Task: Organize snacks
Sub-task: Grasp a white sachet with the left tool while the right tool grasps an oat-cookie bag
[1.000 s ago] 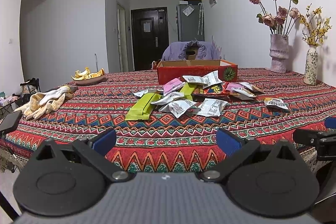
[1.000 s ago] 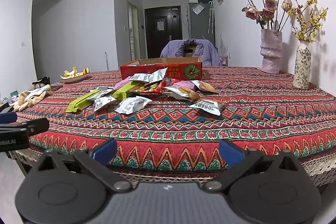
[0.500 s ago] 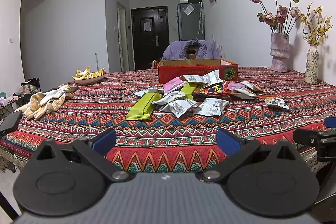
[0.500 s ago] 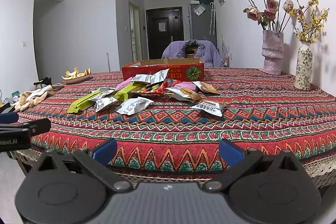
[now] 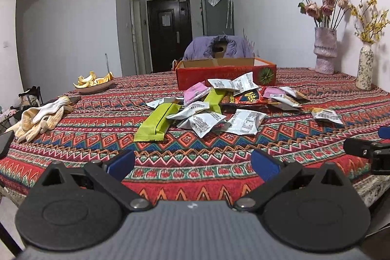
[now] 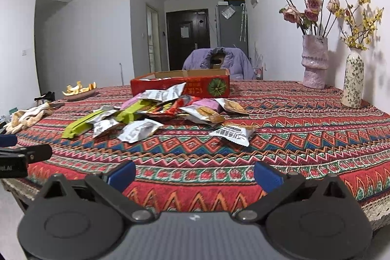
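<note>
A heap of snack packets (image 5: 219,106) (image 6: 156,113) lies mid-table: a long green bar (image 5: 158,122), silver sachets (image 5: 245,122), pink and red-yellow bags. Behind the heap stands an open red cardboard box (image 5: 225,74) (image 6: 180,87). One silver-and-orange packet (image 6: 232,133) lies apart, toward the right gripper. My left gripper (image 5: 192,163) hovers open over the table's near edge, well short of the heap, with nothing between its blue pads. My right gripper (image 6: 195,173) is open too and holds nothing, at the near edge. Each gripper shows at the side of the other's view.
The patterned tablecloth (image 5: 97,138) covers the table. Cream gloves (image 5: 40,118) and a dish of orange peel (image 5: 93,83) lie at the left. Two flower vases (image 6: 314,62) (image 6: 353,79) stand by the right wall. A chair with a purple jacket (image 5: 219,48) stands behind the box.
Both grippers have edged slightly forward toward the table and risen a little; the heap looks a bit nearer. Their jaws stay open and no packet has moved.
</note>
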`<state>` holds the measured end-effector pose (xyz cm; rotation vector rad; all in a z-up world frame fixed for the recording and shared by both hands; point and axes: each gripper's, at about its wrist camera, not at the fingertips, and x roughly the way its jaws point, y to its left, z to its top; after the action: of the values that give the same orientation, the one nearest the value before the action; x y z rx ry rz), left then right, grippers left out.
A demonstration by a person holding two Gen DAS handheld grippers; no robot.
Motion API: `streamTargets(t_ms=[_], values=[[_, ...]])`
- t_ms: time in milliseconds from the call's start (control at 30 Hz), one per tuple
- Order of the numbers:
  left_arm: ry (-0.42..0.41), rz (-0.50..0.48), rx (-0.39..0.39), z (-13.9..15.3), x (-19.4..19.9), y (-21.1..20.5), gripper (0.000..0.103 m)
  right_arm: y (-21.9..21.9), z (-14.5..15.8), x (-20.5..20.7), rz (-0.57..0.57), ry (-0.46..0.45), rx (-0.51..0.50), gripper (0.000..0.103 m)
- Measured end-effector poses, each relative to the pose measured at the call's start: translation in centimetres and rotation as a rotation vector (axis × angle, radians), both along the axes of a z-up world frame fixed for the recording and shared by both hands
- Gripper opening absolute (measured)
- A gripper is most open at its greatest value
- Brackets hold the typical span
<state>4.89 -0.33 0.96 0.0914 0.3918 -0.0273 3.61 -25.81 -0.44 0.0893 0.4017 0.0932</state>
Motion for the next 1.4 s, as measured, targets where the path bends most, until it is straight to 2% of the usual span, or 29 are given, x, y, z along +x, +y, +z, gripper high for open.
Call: streamTargets(t_ms=[100, 233, 500, 700, 800, 933, 967, 1033, 1067, 1133, 1200, 1267, 1300, 1400], values=[[0.02, 0.001, -0.01, 0.0, 1.9, -0.1, 0.103, -0.3, -0.2, 1.7, -0.017, 0.005, 0.002, 0.103], [0.056, 0.003, -0.026, 0.0, 5.0, -0.1, 0.103, -1.2, -0.5, 3.8, 0.002, -0.034, 0.035, 0.103], [0.133, 0.034, -0.087, 0.3, 13.4, 0.5, 0.103, -3.0, -1.1, 10.7, -0.025, 0.139, 0.068, 0.103], [0.147, 0.009, -0.019, 0.2, 18.4, -0.2, 0.091, -2.9, -1.7, 14.2, -0.038, 0.177, 0.045, 0.097], [0.195, 0.003, -0.026, -0.2, 20.4, -0.3, 0.082, -3.0, -2.1, 15.4, -0.045, 0.188, 0.066, 0.091], [0.242, 0.008, -0.085, -0.5, 21.7, 0.2, 0.052, -3.0, -1.8, 16.2, -0.036, 0.2, 0.044, 0.073], [0.246, -0.001, -0.096, -0.4, 21.9, 0.2, 0.05, -2.9, -1.8, 16.3, -0.039, 0.203, 0.033, 0.066], [0.233, -0.011, -0.08, -0.3, 21.8, -0.1, 0.037, -2.9, -1.7, 16.5, -0.04, 0.206, 0.019, 0.058], [0.223, -0.015, -0.067, -0.1, 21.7, -0.3, 0.034, -2.9, -1.7, 16.5, -0.042, 0.204, 0.017, 0.049], [0.207, -0.017, -0.049, 0.3, 21.3, -0.6, 0.028, -3.1, -1.6, 16.5, -0.043, 0.198, 0.02, 0.041], [0.198, -0.019, -0.05, 0.7, 20.8, -0.8, 0.026, -3.4, -1.6, 16.3, -0.042, 0.197, 0.028, 0.039], [0.184, -0.026, -0.049, 1.2, 20.0, -0.9, 0.02, -3.6, -1.3, 15.9, -0.049, 0.19, 0.027, 0.039], [0.175, -0.029, -0.048, 1.4, 19.5, -1.0, 0.01, -3.8, -1.1, 15.5, -0.053, 0.184, 0.026, 0.039], [0.152, -0.039, -0.064, 2.2, 18.1, -1.0, 0.007, -4.3, -0.4, 14.6, -0.062, 0.159, 0.023, 0.039]])
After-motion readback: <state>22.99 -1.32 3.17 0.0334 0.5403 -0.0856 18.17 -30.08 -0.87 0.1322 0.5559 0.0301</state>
